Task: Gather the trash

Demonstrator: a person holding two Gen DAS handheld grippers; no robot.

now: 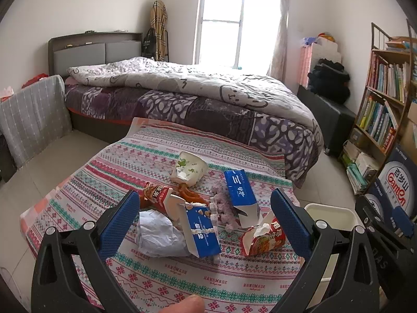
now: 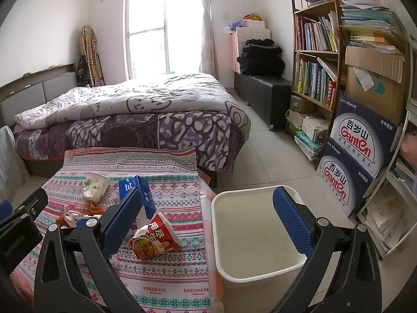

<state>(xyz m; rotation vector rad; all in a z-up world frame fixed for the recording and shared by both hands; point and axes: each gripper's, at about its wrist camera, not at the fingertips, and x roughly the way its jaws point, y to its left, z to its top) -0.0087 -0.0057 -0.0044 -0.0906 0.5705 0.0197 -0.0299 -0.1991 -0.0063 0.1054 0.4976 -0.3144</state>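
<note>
Both tongs released, nothing held. Left gripper (image 1: pixel 206 216) hangs over the litter on the striped cloth (image 1: pixel 161 284); the blue carton (image 1: pixel 202 230) lies straight ahead between its fingers, long axis running away and slightly leftward. Right gripper (image 2: pixel 208 219) straddles the cloth edge and bin (image 2: pixel 256 277); red wrapper (image 2: pixel 155 236) just left of centre. Left is nearer the pile, so likely first pick.

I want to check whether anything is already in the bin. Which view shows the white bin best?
The right wrist view: the white bin sits almost whole between the open fingers of the right hand-held gripper, its inside visible with no trash. The left wrist view catches only part of it behind a finger.
</note>
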